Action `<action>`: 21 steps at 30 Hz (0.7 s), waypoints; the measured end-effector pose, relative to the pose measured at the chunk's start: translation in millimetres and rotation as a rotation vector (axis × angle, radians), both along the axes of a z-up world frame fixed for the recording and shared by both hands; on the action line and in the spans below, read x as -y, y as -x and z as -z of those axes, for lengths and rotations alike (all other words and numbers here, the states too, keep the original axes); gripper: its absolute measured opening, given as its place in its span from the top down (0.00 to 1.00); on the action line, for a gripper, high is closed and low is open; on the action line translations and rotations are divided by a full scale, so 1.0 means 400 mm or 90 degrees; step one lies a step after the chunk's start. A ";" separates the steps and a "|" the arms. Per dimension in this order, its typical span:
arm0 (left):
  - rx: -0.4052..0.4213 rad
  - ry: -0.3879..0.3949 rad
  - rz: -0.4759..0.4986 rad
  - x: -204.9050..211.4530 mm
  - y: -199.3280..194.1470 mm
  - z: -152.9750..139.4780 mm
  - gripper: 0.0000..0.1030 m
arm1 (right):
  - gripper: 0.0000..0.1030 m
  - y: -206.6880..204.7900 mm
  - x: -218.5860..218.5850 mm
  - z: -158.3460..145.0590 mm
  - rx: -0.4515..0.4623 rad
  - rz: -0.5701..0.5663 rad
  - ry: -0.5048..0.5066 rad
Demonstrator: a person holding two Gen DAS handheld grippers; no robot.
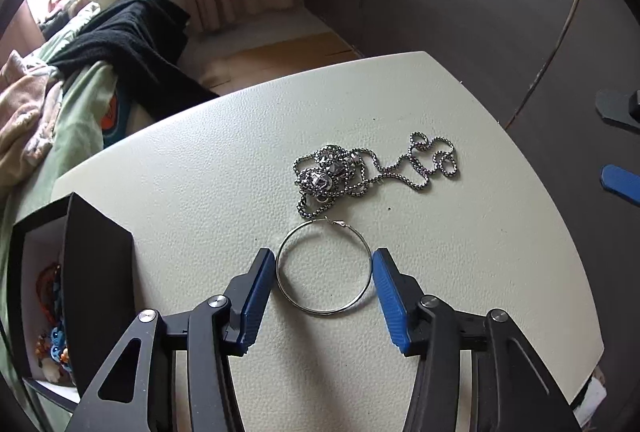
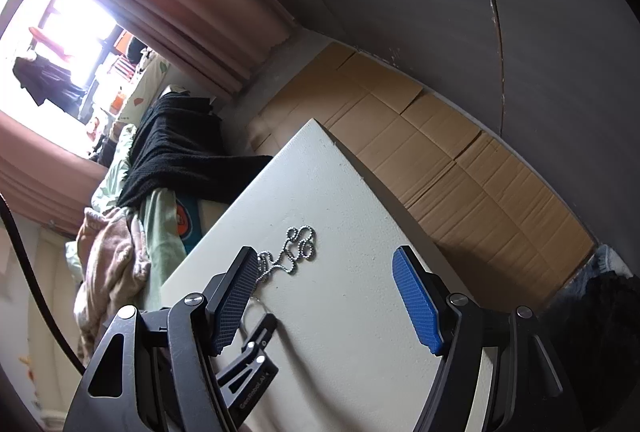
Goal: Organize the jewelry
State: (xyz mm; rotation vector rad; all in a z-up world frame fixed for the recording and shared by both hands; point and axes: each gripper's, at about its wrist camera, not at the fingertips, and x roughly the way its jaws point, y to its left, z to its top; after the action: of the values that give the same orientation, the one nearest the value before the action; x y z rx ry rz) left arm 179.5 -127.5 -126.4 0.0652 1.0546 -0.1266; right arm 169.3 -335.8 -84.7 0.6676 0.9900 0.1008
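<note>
A thin silver hoop earring (image 1: pixel 323 268) lies flat on the white table (image 1: pixel 200 168). My left gripper (image 1: pixel 324 264) is open, its blue pads (image 1: pixel 260 296) straddling the hoop, close to its sides; contact is unclear. Just beyond lies a silver chain necklace (image 1: pixel 372 172) with a sparkly pendant. A black jewelry box (image 1: pixel 80 272) with a white inside stands open at the table's left edge, holding colourful pieces. My right gripper (image 2: pixel 324 276) is open and empty above the table; the chain (image 2: pixel 296 248) shows beside its left finger, and part of the left gripper (image 2: pixel 248 364) below it.
A bed with green sheets, a black blanket (image 1: pixel 128 36) and pink cloth lies left of the table. Cardboard (image 2: pixel 440 160) covers the floor beyond the table's far edge. Dark cabinet walls stand behind. My right gripper's blue pad (image 1: pixel 620 184) shows at the right edge.
</note>
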 end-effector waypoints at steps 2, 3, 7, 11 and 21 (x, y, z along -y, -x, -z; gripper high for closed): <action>-0.005 0.015 -0.006 -0.011 0.000 -0.004 0.50 | 0.32 -0.003 -0.006 0.004 -0.002 -0.004 0.005; -0.004 0.026 -0.011 -0.019 0.000 -0.010 0.50 | 0.32 -0.005 -0.011 0.006 -0.004 -0.007 0.007; 0.020 0.054 -0.031 -0.059 0.006 -0.053 0.50 | 0.32 -0.018 -0.039 0.019 -0.012 -0.026 0.018; 0.037 0.079 -0.059 -0.107 0.013 -0.088 0.50 | 0.32 -0.024 -0.075 0.027 -0.011 -0.050 0.024; 0.089 0.137 -0.124 -0.216 0.029 -0.170 0.50 | 0.32 -0.044 -0.167 0.039 0.009 -0.102 0.039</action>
State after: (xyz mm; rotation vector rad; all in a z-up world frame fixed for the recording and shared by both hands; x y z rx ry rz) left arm 167.9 -41.0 -58.4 -0.2195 0.8971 -0.0572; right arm 186.7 -269.2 -100.1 0.5308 1.0281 0.2150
